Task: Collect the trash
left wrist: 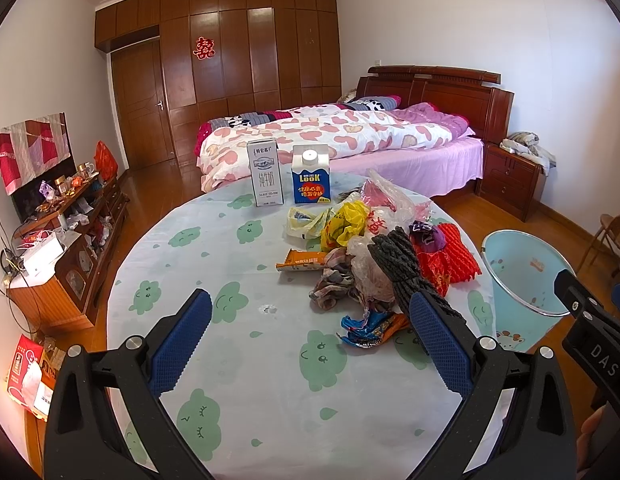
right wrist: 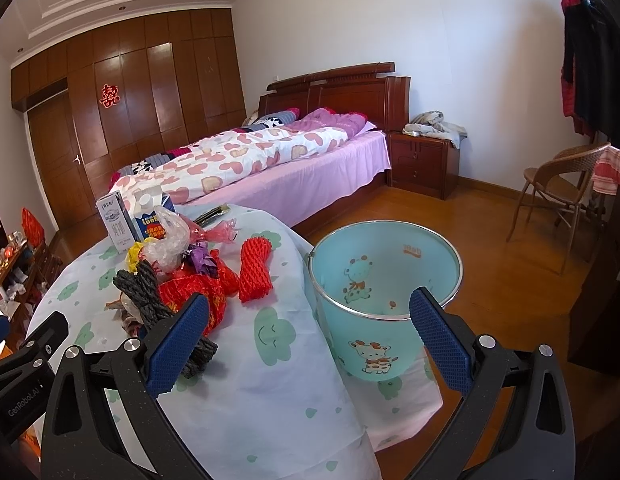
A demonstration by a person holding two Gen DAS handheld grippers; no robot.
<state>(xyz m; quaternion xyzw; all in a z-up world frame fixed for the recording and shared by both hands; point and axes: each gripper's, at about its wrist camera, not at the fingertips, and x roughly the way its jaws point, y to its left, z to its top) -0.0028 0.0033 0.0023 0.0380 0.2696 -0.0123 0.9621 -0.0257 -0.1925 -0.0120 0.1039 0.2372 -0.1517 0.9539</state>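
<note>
- Both claws are spread wide and hold nothing: left claw above the round cloud-print bench, right claw nearer the pale blue plastic bin.
- Crumpled wrappers, plastic bags and red foam netting lie heaped on the bench, just left of the bin.
- Bin looks empty; collecting seems not yet begun.
</note>
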